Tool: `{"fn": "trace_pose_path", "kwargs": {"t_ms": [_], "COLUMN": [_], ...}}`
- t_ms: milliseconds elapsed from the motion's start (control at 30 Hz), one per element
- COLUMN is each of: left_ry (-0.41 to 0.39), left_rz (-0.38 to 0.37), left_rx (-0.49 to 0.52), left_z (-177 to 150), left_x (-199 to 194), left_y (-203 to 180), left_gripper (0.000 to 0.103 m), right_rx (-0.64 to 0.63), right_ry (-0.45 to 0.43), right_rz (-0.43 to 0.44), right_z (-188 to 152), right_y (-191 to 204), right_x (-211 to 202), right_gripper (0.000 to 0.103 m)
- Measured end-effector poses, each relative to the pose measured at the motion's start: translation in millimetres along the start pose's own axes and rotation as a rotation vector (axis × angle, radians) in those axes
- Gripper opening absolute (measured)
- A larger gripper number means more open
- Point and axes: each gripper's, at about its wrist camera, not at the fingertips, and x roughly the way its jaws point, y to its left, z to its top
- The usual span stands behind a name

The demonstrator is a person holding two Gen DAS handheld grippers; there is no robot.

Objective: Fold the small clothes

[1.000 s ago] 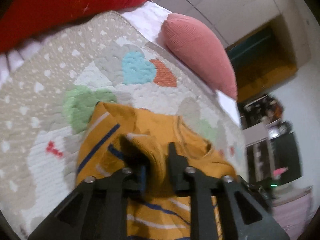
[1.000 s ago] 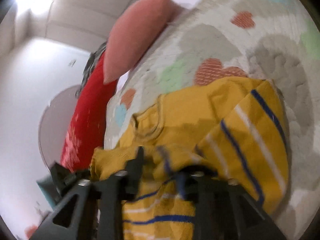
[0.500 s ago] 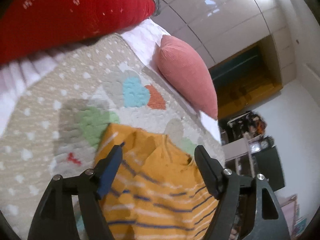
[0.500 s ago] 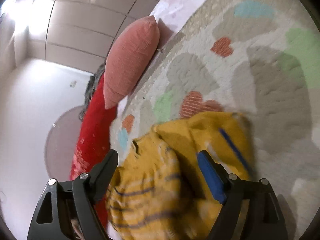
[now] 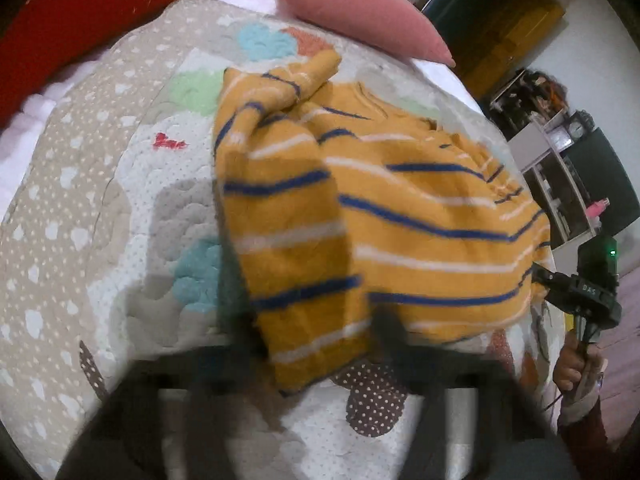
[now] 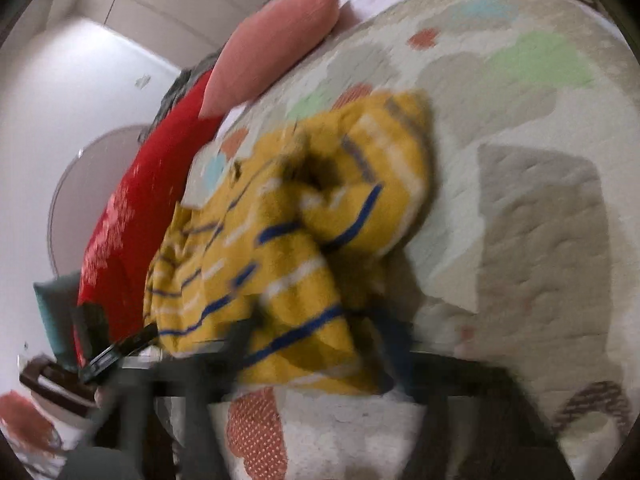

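While both views are smeared by motion, the yellow striped top (image 5: 380,208) lies bunched on the patterned quilt (image 5: 80,240), near its middle and toward the pillow end, where a red cushion (image 5: 80,12) and a pink pillow (image 5: 360,8) rest. At the left, the left gripper (image 5: 316,340) has just been closing its jaws, and the near hem of the top sits between the two dark fingers (image 5: 236,300); blur hides whether the pads truly pinch it, so I cannot tell if it is grasped. At the right, the right gripper (image 6: 320,332) has likewise just been closing, its fingers (image 6: 392,332) straddling the hem on its side, and the grip is equally unclear.

Judging from this, the step is taking the bottom hem at two corners for a fold toward the neckline. Done well, each pinch catches both layers at the very edge, the two hands keep the hem taut and level, and the crumpled sleeve (image 5: 280,84) is flattened first.
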Motion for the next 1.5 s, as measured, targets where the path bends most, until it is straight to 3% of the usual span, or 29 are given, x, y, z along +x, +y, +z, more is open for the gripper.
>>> {"fn": "trace_pose_path", "kwargs": {"t_ms": [33, 100, 167, 300, 367, 433, 500, 567, 667, 700, 933, 1200, 1500], "left_ry": [-0.007, -0.073, -0.116, -0.107, -0.113, -0.117, -0.146, -0.191, -0.228, -0.231, -0.232, -0.160, -0.176], "left_rz": [0.014, 0.179, 0.278, 0.212, 0.209, 0.202, 0.162, 0.130, 0.114, 0.114, 0.133, 0.236, 0.298], "left_rx": [-0.002, 0.042, 0.041, -0.078, -0.095, -0.112, -0.127, -0.129, -0.116, -0.112, -0.054, -0.008, 0.036], "left_z": [2.5, 9.5, 12.2, 0.3, -12.8, -26.1, -40.1, -50.5, -69.9, -74.9, -115.4, -138.7, -146.7], "left_x": [-5.6, -28.8, -47.9, -54.4, -56.6, -62.8, -74.7, -86.5, -94.6, -95.3, -82.0, -42.6, -28.8], "left_y": [0.0, -3.2, 5.7, 31.4, 35.1, 36.4, 34.6, 27.8, 11.2, 6.4, -30.4, -50.3, -62.8], "left_gripper": [0.016, 0.005, 0.006, 0.011, 0.013, 0.020, 0.044, 0.056, 0.064, 0.065, 0.070, 0.071, 0.089], "right_rx": [-0.003, -0.015, 0.013, 0.067, 0.085, 0.113, 0.132, 0.122, 0.099, 0.093, 0.104, 0.121, 0.108], "right_ry": [-0.009, -0.049, -0.075, -0.059, -0.065, -0.085, -0.099, -0.137, -0.184, -0.194, -0.174, -0.175, -0.181], "right_rz": [-0.009, -0.058, -0.101, -0.119, -0.113, -0.094, -0.072, -0.076, -0.096, -0.096, -0.084, -0.052, -0.053], "right_z": [-0.3, 0.6, -0.6, -9.2, -13.9, -20.4, -25.9, -37.6, -54.5, -63.7, -96.1, -113.6, -119.5], "right_y": [1.4, -0.3, -12.5, -28.2, -28.3, -30.0, -31.0, -29.4, -22.4, -22.2, -29.2, -41.0, -43.6], "right_x": [-4.4, -23.0, -37.0, -35.3, -35.7, -42.4, -51.6, -69.6, -86.5, -92.3, -94.4, -94.7, -91.7], "right_gripper": [0.017, 0.014, 0.014, 0.016, 0.030, 0.036, 0.039, 0.044, 0.063, 0.065, 0.065, 0.066, 0.069]}}
